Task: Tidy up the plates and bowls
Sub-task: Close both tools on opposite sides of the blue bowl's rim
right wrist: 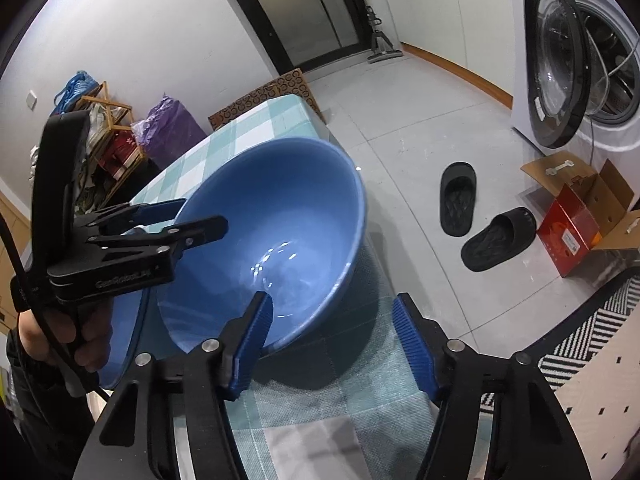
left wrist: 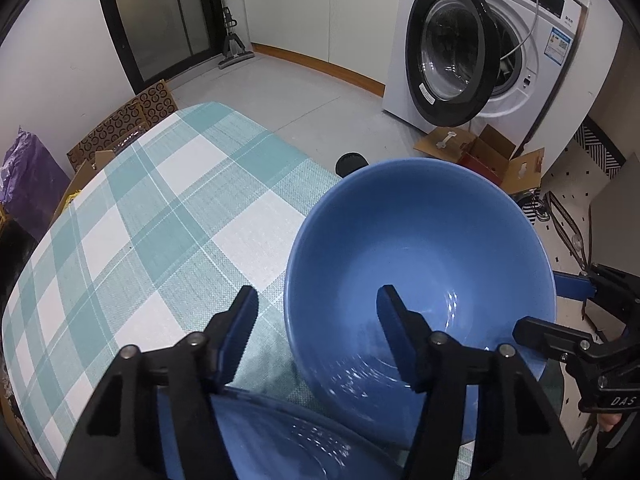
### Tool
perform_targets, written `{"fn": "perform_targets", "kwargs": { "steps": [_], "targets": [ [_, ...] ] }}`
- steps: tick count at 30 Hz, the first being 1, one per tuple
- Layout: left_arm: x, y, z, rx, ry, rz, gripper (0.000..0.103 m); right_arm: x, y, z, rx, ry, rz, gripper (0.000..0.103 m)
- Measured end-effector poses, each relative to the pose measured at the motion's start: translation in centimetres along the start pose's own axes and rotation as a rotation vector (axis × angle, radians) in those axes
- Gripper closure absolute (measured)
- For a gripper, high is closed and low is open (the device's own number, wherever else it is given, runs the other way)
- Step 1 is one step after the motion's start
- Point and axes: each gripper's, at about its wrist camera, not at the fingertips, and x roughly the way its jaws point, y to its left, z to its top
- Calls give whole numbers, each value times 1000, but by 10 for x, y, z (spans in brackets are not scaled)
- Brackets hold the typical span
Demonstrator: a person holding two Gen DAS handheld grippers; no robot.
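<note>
Blue bowl (left wrist: pixel 420 248): stands tilted near the edge of the surface, its hollow facing both cameras; in the left wrist view it fills the 4 o'clock part of the picture.
Second blue dish (left wrist: pixel 280 440): lies just beside the bowl at 6 o'clock in the left wrist view, partly hidden by the fingers; whether the two touch cannot be told.
Left hand-held gripper (left wrist: pixel 316 300): half spread and astride the bowl's near rim, with one finger inside the hollow and the other outside over the cloth; the outer pad stands clear of the wall, so nothing is gripped.
Right hand-held gripper (right wrist: pixel 334 308): half spread at the opposite rim, with its 9 o'clock finger over the bowl's lip and its 3 o'clock finger apart from the bowl above the cloth; nothing is gripped.
Left hand (right wrist: pixel 60 340): wraps the handle of the left hand-held gripper, at 8 o'clock in the right wrist view.
Surface (left wrist: pixel 140 220): covered by a teal-and-white checked cloth.
Slippers (right wrist: pixel 460 200): a black pair on the floor, well apart from the surface, at 3 o'clock in the right wrist view.
Cardboard box (right wrist: pixel 580 208): open, on the floor near the slippers.
Washing machine (left wrist: pixel 540 40): white, with its door swung open, at 1 o'clock in the left wrist view.
</note>
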Motion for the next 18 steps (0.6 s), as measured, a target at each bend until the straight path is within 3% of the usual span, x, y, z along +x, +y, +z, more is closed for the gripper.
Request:
{"fn": "perform_targets", "kwargs": {
  "steps": [6,13,18],
  "targets": [
    [-3,-2,-2,9,-2,-9,54,-3,7,-2,-20,-8,9,50],
    [-3,-6,-4,23,5,4,72,-6,11,-4,-37,-15,12,61],
    [-4,-7,-5,24,2,7,76,-10,13,-4,-41,-29,2,66]
  ]
}}
